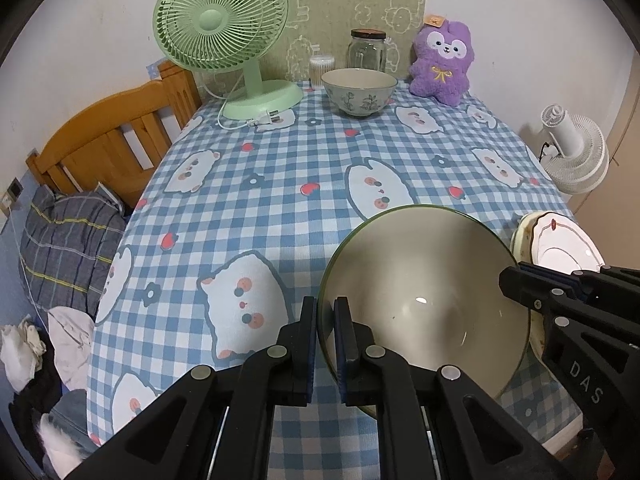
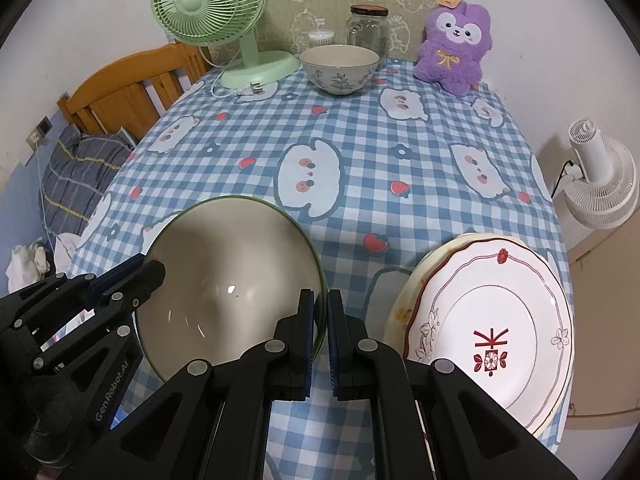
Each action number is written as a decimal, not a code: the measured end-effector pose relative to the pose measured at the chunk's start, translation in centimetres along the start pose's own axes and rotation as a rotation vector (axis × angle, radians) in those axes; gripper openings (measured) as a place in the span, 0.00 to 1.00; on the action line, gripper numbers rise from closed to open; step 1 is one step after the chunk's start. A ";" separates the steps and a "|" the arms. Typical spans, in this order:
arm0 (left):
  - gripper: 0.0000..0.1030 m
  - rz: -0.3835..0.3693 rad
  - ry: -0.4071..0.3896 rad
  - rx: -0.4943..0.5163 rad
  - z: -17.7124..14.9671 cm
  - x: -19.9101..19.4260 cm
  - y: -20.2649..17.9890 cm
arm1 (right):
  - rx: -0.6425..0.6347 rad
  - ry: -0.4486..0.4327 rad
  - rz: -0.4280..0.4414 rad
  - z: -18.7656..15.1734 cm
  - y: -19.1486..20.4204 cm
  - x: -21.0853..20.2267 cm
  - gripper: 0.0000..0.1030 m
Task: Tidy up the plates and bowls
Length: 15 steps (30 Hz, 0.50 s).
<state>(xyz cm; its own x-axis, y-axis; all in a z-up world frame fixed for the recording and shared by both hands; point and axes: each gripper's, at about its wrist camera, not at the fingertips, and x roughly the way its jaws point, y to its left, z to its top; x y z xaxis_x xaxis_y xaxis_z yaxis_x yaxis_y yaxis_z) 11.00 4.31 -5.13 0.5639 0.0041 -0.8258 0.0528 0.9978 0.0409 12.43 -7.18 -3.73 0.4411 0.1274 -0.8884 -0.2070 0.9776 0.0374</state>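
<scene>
A large cream bowl with a green rim (image 1: 424,288) (image 2: 228,272) is held near the table's front edge by both grippers. My left gripper (image 1: 324,308) is shut on its left rim and shows in the right wrist view (image 2: 156,272) too. On the opposite rim my right gripper (image 2: 322,300) is shut, seen from the left wrist as well (image 1: 508,280). Just right of the bowl lies a stack of plates (image 2: 492,320) (image 1: 560,240), the top one white with a red pattern. A smaller floral bowl (image 1: 359,90) (image 2: 339,68) stands upright at the back.
The blue checked tablecloth (image 1: 280,184) covers the table. Along the back wall stand a green fan (image 1: 224,24) with its loose plug, a swab pot (image 1: 321,68), a glass jar (image 1: 367,52) and a purple plush toy (image 1: 442,64). A white fan (image 2: 600,176) stands off the right edge and a wooden bed frame (image 1: 120,136) on the left.
</scene>
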 end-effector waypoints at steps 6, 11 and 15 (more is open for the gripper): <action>0.07 0.015 -0.011 0.014 0.0 0.0 -0.5 | 0.012 -0.006 0.007 0.1 -0.2 0.0 0.09; 0.39 0.037 -0.059 0.028 0.2 -0.4 -0.9 | 0.005 -0.032 0.000 0.1 -0.2 -0.3 0.09; 0.53 0.021 -0.065 0.046 0.6 -0.6 -1.1 | 0.006 -0.046 -0.002 0.3 -0.3 -0.5 0.09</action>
<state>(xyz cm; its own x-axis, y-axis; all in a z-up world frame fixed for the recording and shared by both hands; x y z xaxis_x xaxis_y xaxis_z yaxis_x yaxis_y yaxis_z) 11.09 3.13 -4.40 0.6172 0.0195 -0.7866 0.0772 0.9934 0.0852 12.57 -7.49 -3.16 0.4814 0.1333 -0.8663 -0.2013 0.9788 0.0387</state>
